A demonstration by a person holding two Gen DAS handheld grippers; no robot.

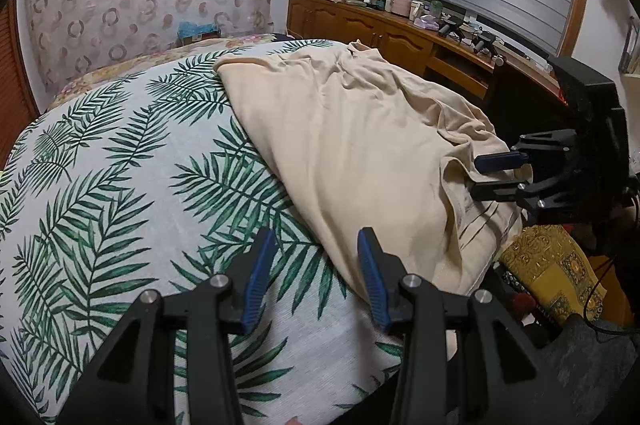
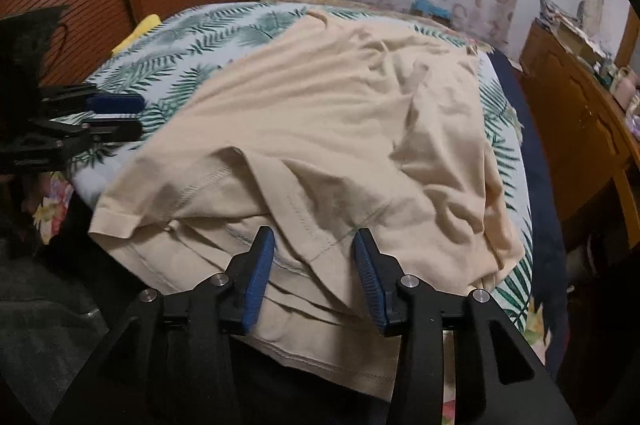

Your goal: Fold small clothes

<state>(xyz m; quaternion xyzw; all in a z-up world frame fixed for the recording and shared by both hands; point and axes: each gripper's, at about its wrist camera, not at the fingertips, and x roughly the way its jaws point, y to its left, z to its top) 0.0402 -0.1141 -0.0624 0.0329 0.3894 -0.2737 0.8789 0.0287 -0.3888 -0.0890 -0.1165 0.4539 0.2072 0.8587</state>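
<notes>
Both my claws spread, pinching nothing: left claw [image 1: 316, 277] over the bedspread [image 1: 120, 165], right claw [image 2: 314, 275] over the rumpled shirt [image 2: 320, 129]. Folding barely begun.

left wrist cam sits low behind left gripper [image 1: 316, 277], looking down over the bed [image 1: 120, 153] toward the cabinet wall; right wrist cam close above the beige shirt [image 2: 320, 129], facing the wardrobe; both share shirt & bed
</notes>
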